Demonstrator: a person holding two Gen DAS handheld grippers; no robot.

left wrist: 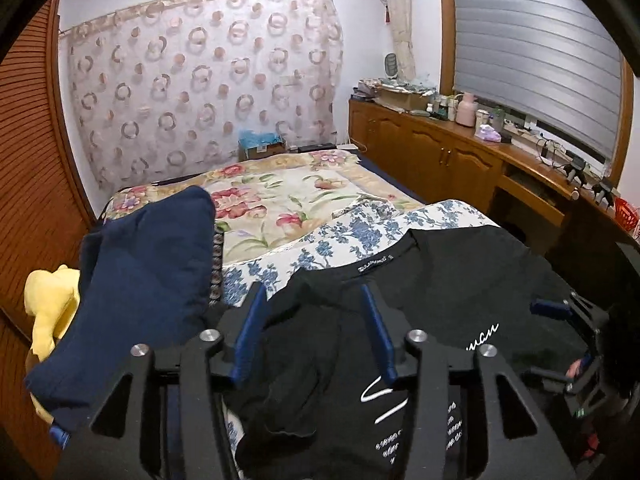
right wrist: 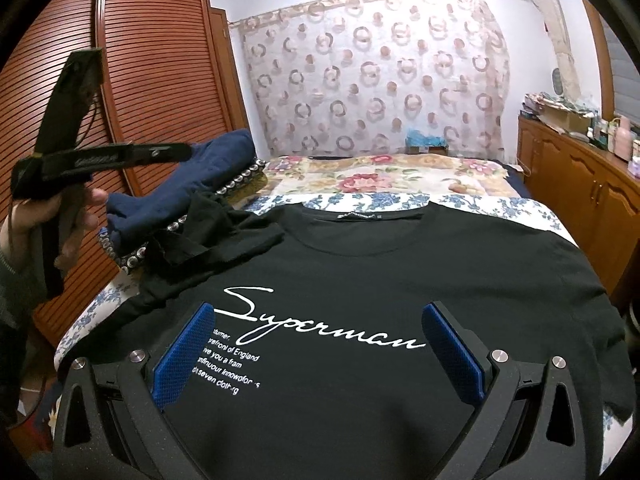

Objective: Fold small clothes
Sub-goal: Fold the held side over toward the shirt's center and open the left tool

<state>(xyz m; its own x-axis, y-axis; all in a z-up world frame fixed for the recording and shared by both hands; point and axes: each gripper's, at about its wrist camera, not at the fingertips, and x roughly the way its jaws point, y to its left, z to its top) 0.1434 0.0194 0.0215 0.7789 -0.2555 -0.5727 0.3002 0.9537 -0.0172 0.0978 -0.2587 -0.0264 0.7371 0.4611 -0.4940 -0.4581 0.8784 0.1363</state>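
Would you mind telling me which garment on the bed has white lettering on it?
The black T-shirt, spread flat nearest the right gripper. The navy garment and yellow one lie crumpled and plain.

Left gripper [left wrist: 316, 312] jaws apart above black T-shirt [left wrist: 460, 280], sleeve bunched between fingers. Navy garment [left wrist: 140, 280] lies left, on bed [left wrist: 280, 196].
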